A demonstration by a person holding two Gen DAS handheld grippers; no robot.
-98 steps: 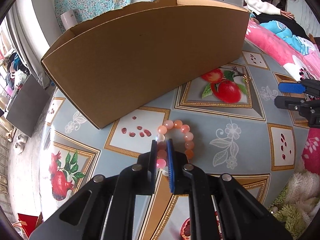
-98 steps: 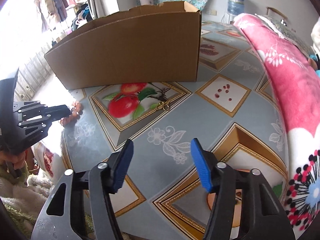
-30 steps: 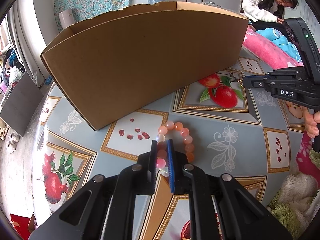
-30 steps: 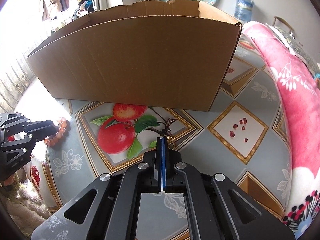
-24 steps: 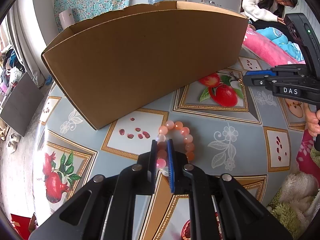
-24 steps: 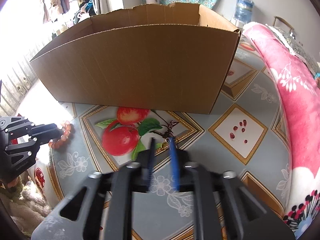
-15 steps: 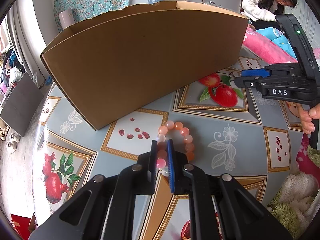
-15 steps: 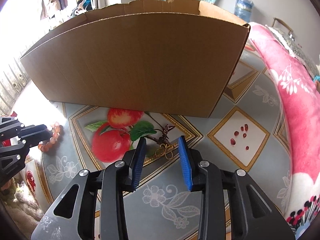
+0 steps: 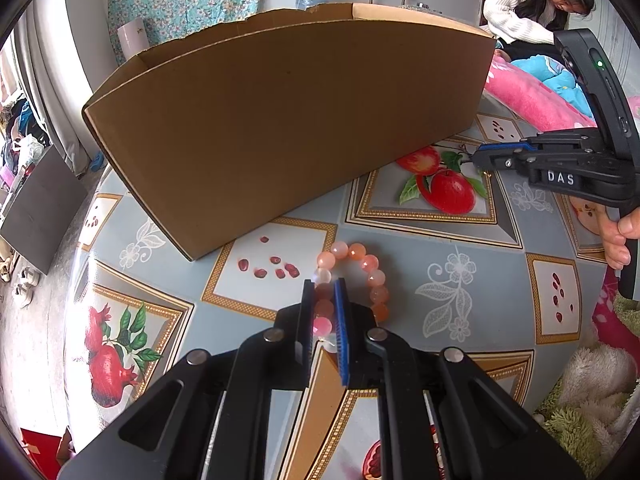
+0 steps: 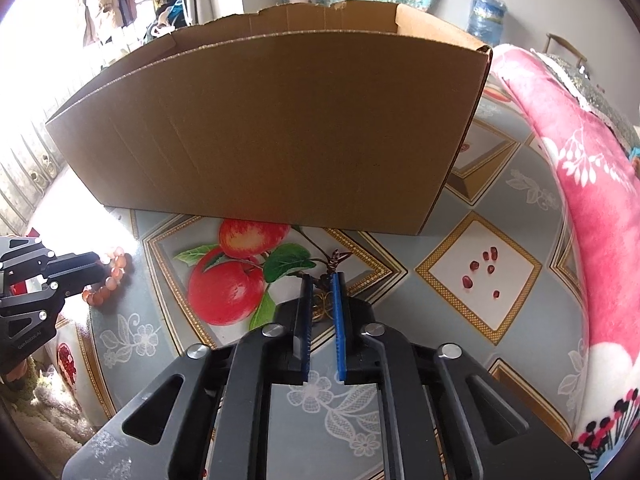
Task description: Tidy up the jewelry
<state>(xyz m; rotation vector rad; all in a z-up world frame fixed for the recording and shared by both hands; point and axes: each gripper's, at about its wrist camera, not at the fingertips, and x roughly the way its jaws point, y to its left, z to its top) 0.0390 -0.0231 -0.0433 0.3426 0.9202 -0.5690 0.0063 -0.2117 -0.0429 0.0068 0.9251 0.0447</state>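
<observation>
Your left tongs (image 9: 322, 308) are pinched on the near side of the bead bracelet (image 9: 356, 276), which lies on the patterned surface (image 9: 460, 256) with the rest of its pink and orange loop curving out past the fingertips. Your right tongs (image 10: 322, 300) stand at a narrow gap around a small gold piece with a dark twisted end (image 10: 330, 280); whether the pads actually touch it you cannot tell.

Only the right wrist view shows that gold piece clearly, lying on the printed apple panel just short of the cardboard box (image 10: 280, 132). From the left wrist view it is a thin, unreadable mark at the tip of your right tongs (image 9: 478, 156), but that view shows the bracelet bead by bead, while the right wrist view gives only a few beads (image 10: 110, 276) poking out beside your left tongs (image 10: 98, 268) towards the surface's left edge.

Beyond both tools the box stands open-topped across the middle of the surface. A pink blanket (image 10: 580, 208) runs along the right edge. Farther back, only the left view shows a seated person (image 9: 532, 12).
</observation>
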